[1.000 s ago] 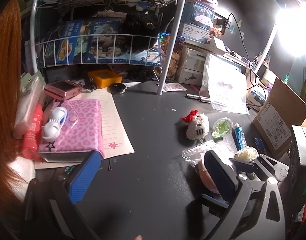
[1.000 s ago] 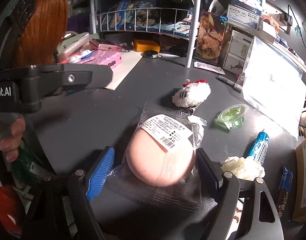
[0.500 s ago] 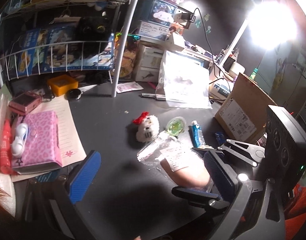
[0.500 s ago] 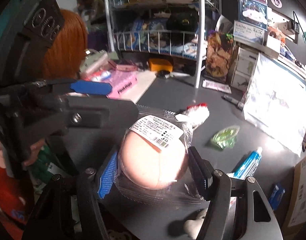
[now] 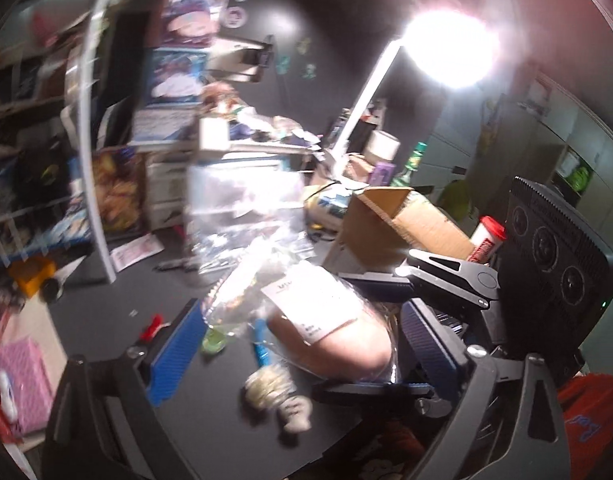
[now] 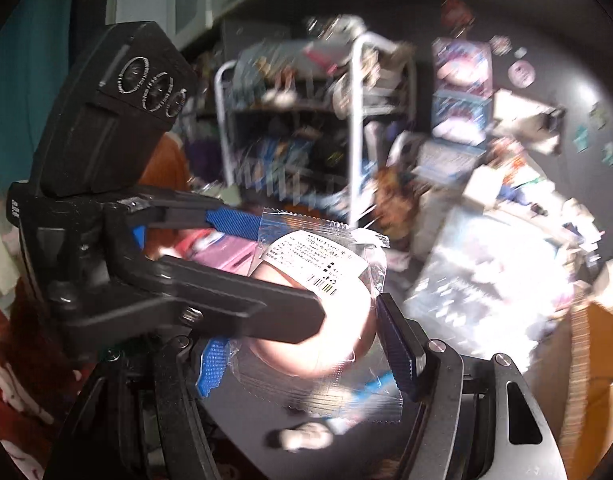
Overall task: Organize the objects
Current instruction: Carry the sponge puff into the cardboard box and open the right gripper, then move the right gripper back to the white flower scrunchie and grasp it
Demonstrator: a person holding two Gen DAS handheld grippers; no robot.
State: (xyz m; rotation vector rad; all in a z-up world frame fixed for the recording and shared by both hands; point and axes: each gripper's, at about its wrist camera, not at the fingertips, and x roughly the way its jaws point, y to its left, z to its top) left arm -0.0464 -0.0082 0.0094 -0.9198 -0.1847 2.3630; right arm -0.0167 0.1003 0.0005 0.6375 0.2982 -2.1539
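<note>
My right gripper (image 6: 306, 352) is shut on a pink round puff in a clear plastic packet (image 6: 330, 312) and holds it up above the dark desk. In the left wrist view the same packet (image 5: 326, 332) sits between the fingers of my left gripper (image 5: 302, 348), whose jaws stand wide apart around it; whether they touch it I cannot tell. The left gripper's body (image 6: 118, 168) crosses in front of the right wrist view. Both views are blurred by motion.
A white wire rack (image 6: 354, 140) with boxes stands at the back. A cardboard box (image 5: 390, 224) sits at the right under a bright lamp (image 5: 446, 44). A green jelly cup (image 5: 214, 344), a blue tube (image 5: 262, 352) and a white fluffy item (image 5: 270, 388) lie on the desk. A pink pouch (image 5: 22, 380) lies at the left.
My right gripper closed on the packet and lifted it off the desk. My left gripper swung right and moved in around the raised packet. Both cameras tilted upward.
</note>
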